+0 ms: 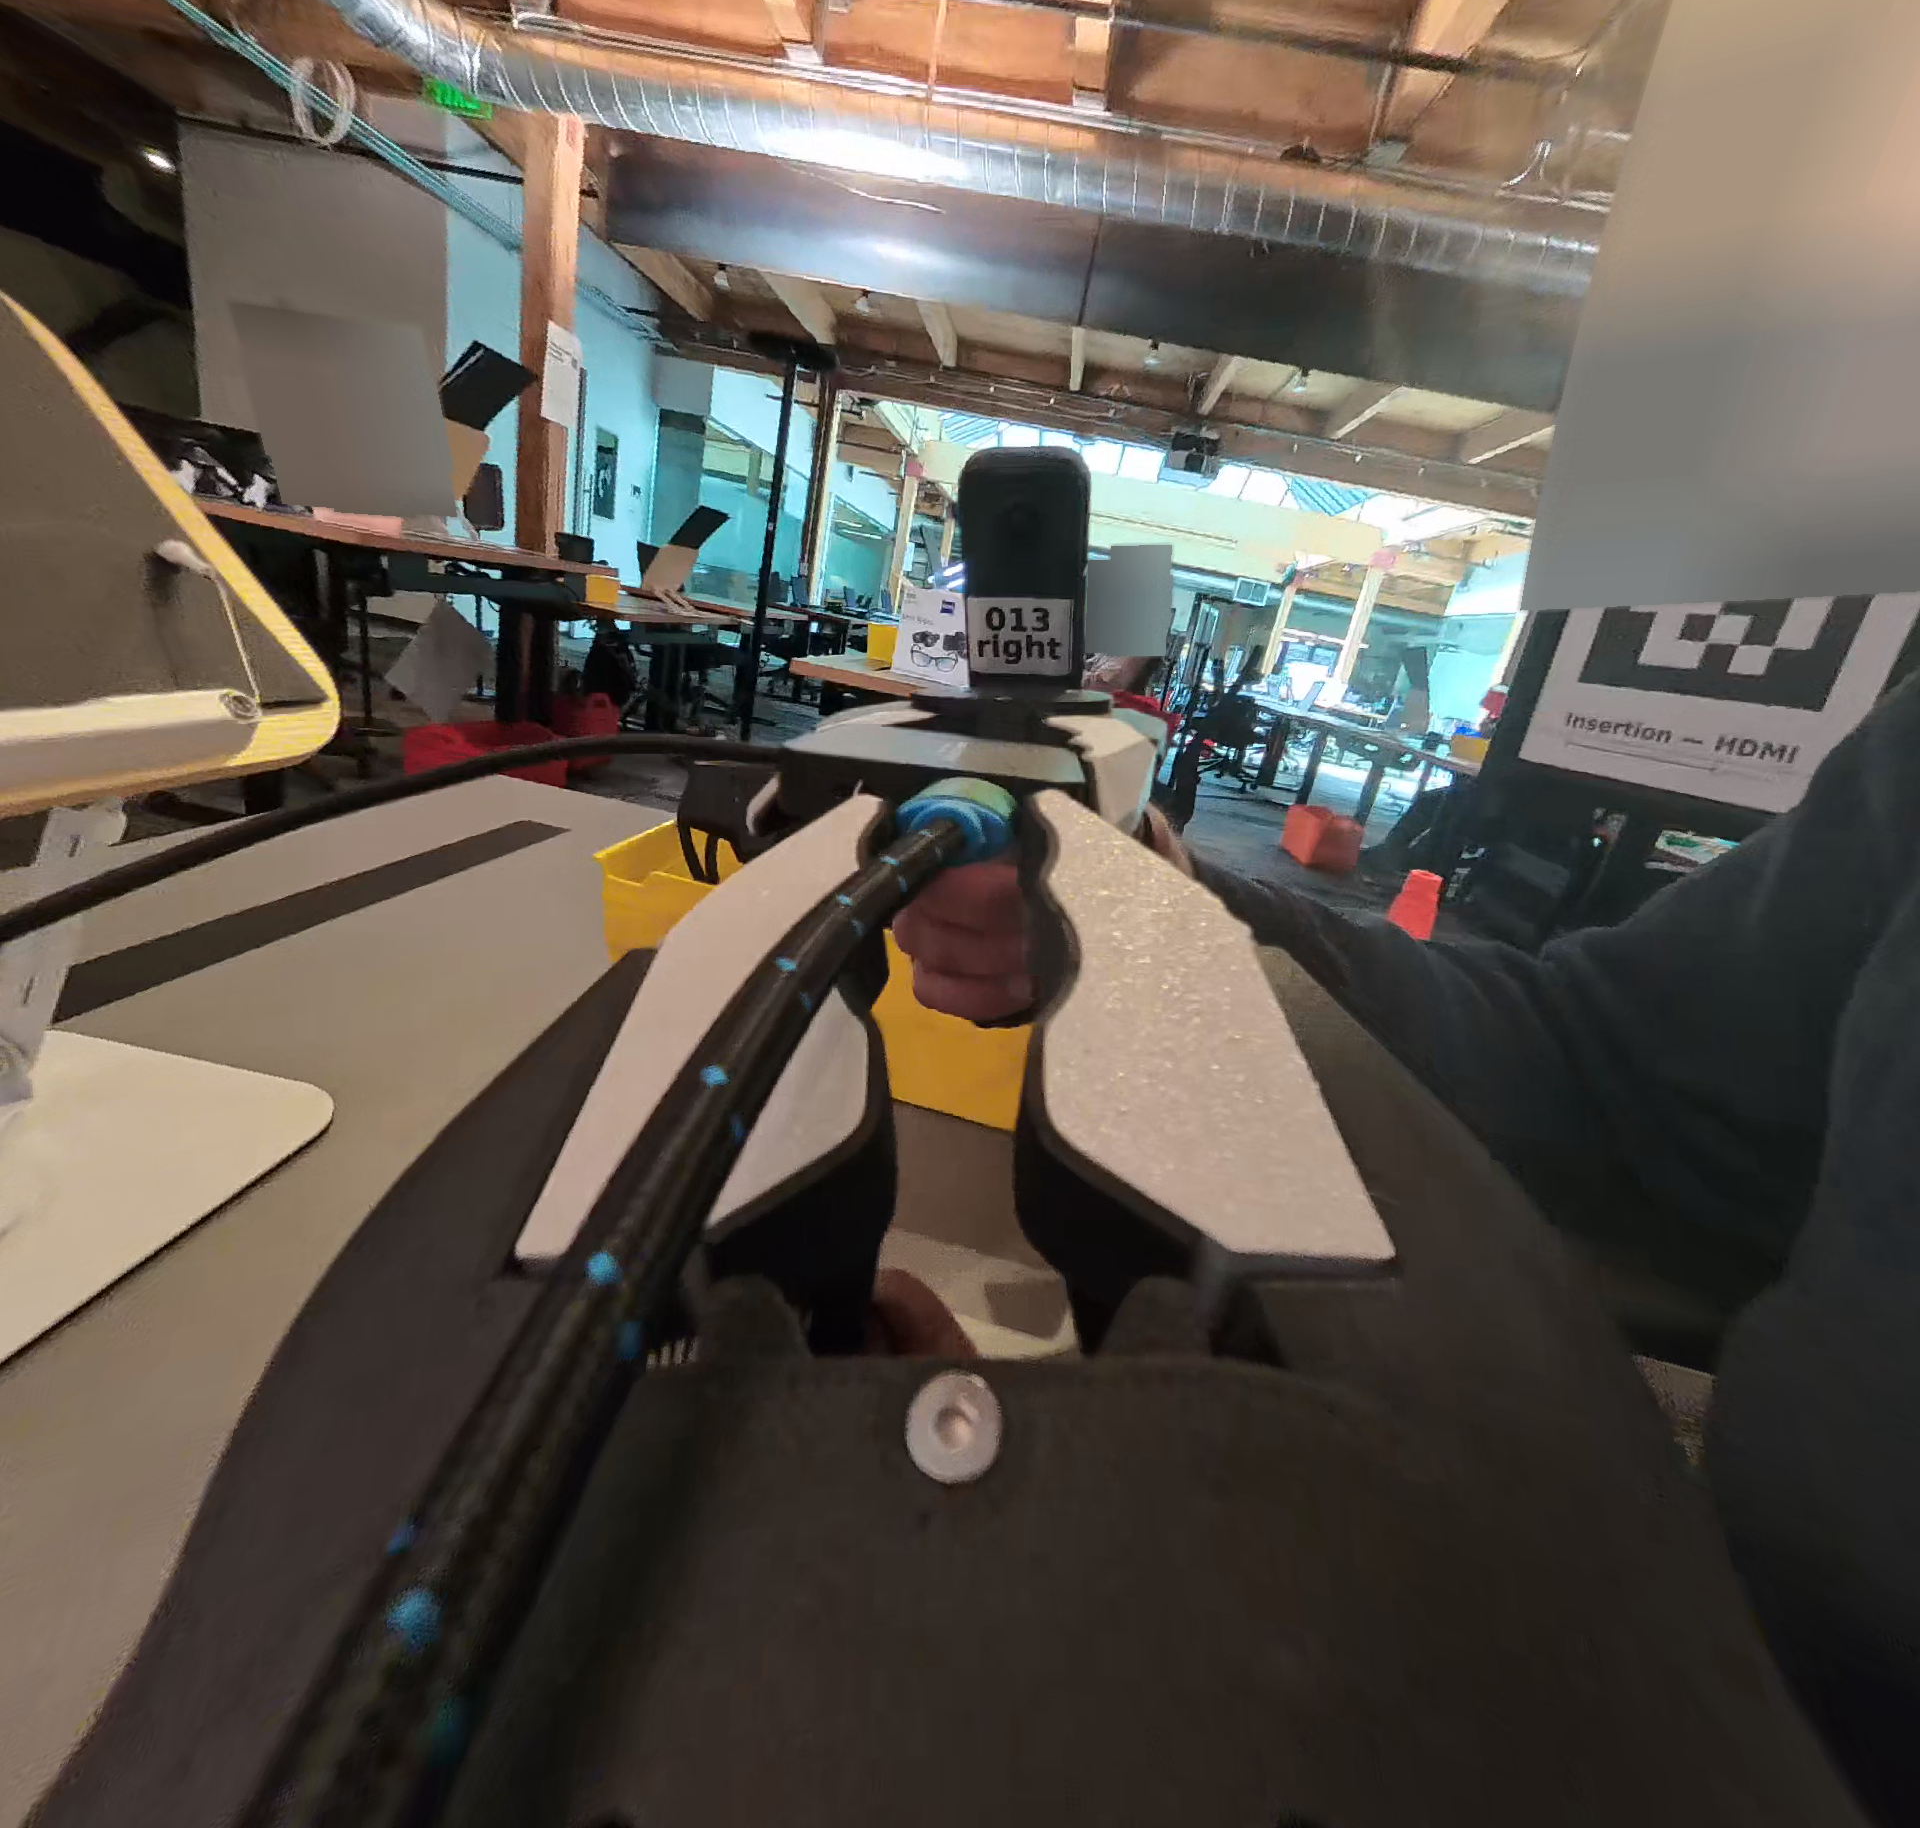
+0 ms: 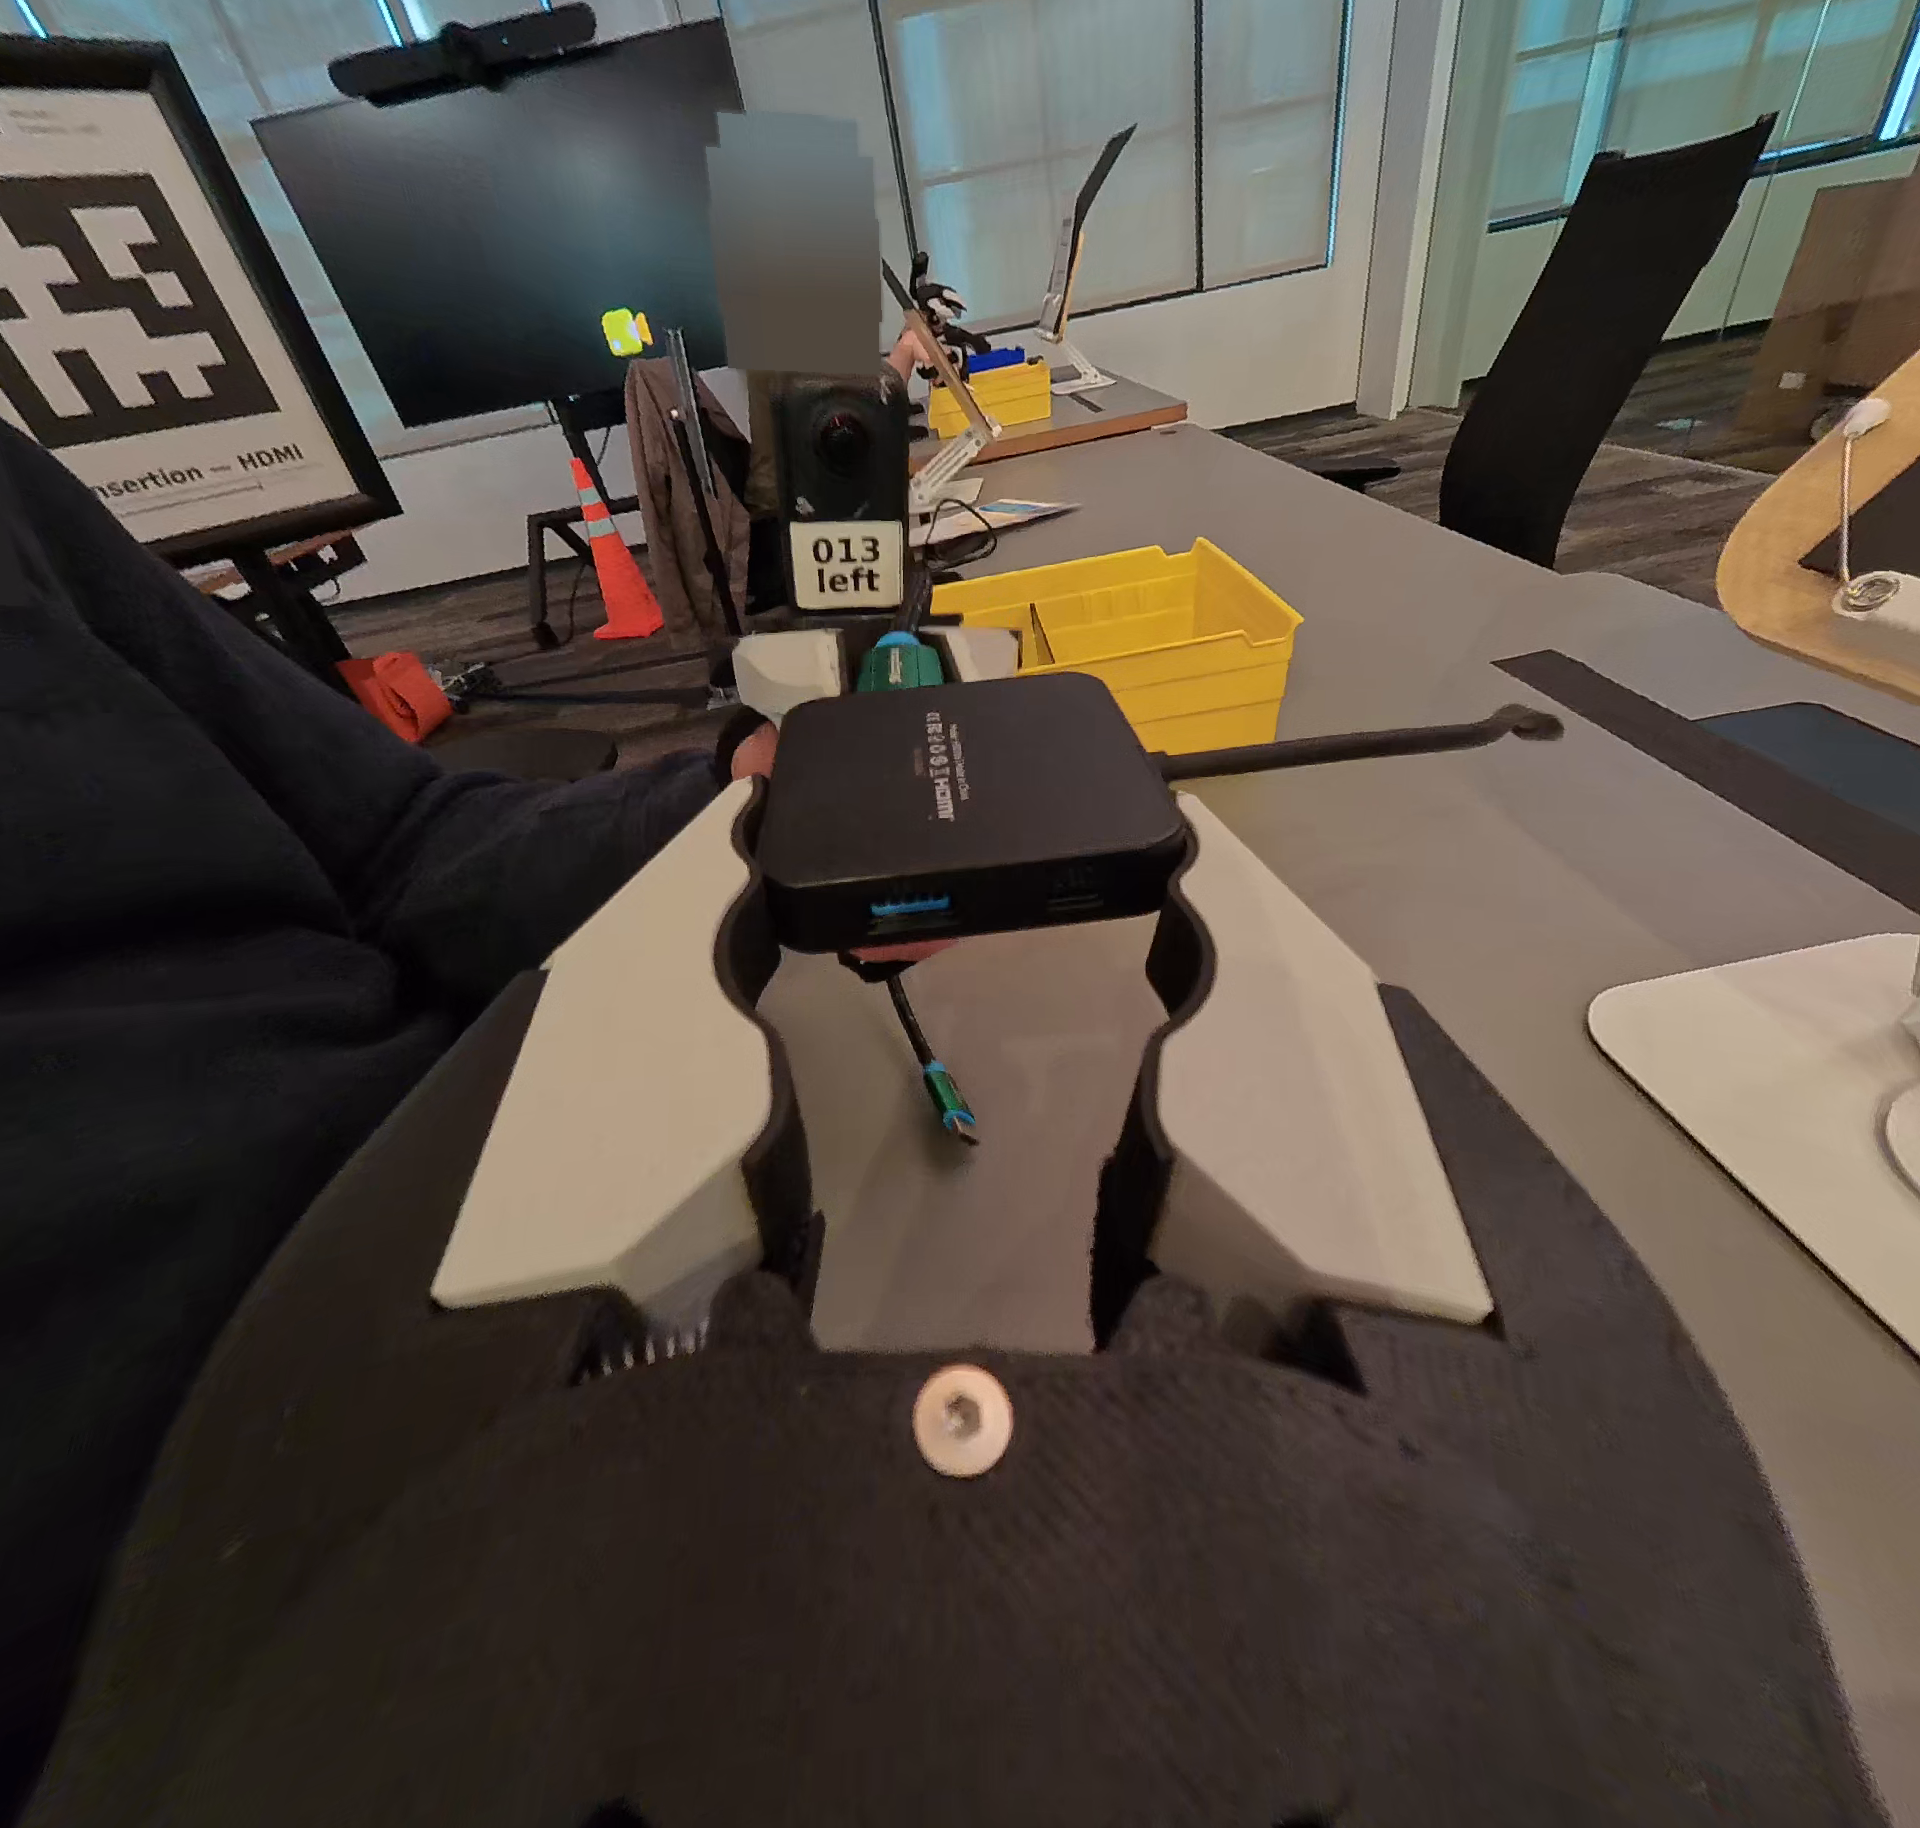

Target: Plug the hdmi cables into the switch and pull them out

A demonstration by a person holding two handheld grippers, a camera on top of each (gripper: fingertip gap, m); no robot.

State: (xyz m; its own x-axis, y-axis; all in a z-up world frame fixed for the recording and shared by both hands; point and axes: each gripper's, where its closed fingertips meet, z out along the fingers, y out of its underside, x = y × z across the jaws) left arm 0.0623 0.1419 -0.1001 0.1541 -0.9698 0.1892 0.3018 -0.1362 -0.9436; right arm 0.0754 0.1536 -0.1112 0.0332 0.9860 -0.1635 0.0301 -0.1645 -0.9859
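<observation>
In the right wrist view, my right gripper (image 2: 971,833) is shut on the black HDMI switch (image 2: 956,781) and holds it flat above the grey table (image 2: 1455,895). Facing it, my left gripper (image 2: 894,661) is shut on a green-and-blue HDMI plug (image 2: 899,666) that meets the switch's far edge; the joint is hidden. In the left wrist view, that plug (image 1: 951,817) sits between my left gripper's (image 1: 956,822) tips, and its dotted black cable (image 1: 717,1082) trails back over the left finger. A second black cable (image 2: 1351,739) leaves the switch sideways. A short lead with a small green plug (image 2: 951,1103) hangs under the switch.
A yellow bin (image 2: 1143,635) stands on the table just behind the switch. A white monitor-stand base (image 2: 1766,1103) lies to the right. A person's dark sleeve (image 2: 208,843) fills the left side. A framed marker sign (image 2: 125,324) stands off the table's left. Less than 4 cm separates the two grippers' tips.
</observation>
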